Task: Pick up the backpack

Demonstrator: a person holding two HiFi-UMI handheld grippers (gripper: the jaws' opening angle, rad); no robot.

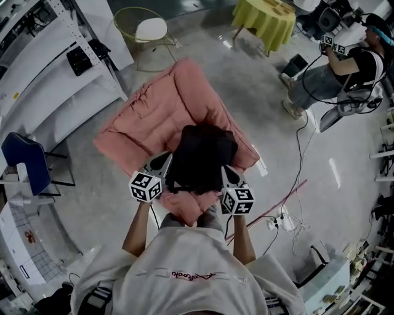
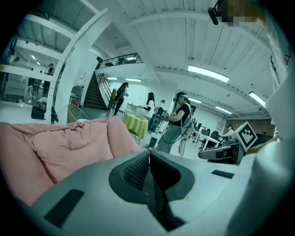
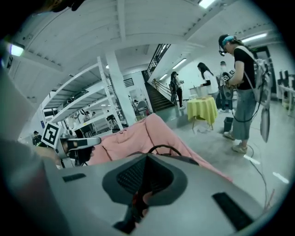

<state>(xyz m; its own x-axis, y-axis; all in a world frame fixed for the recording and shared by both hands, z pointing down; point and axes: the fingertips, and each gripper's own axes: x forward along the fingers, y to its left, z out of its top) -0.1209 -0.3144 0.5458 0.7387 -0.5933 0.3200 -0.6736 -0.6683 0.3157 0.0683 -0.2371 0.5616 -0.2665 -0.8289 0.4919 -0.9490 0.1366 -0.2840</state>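
A pink padded cushion's (image 1: 151,114) near edge bears a slumped black fabric backpack (image 1: 200,154) between the pressed-together, empty left gripper (image 1: 164,160) and right gripper (image 1: 226,173).

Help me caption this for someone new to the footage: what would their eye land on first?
A big pink cushion sprawls mid-floor in the head view, with a black backpack lying on its near end. The left tongs and right tongs, both shut, flank the backpack on either side. At the top right, a table under a yellow-green cloth stands near another person.
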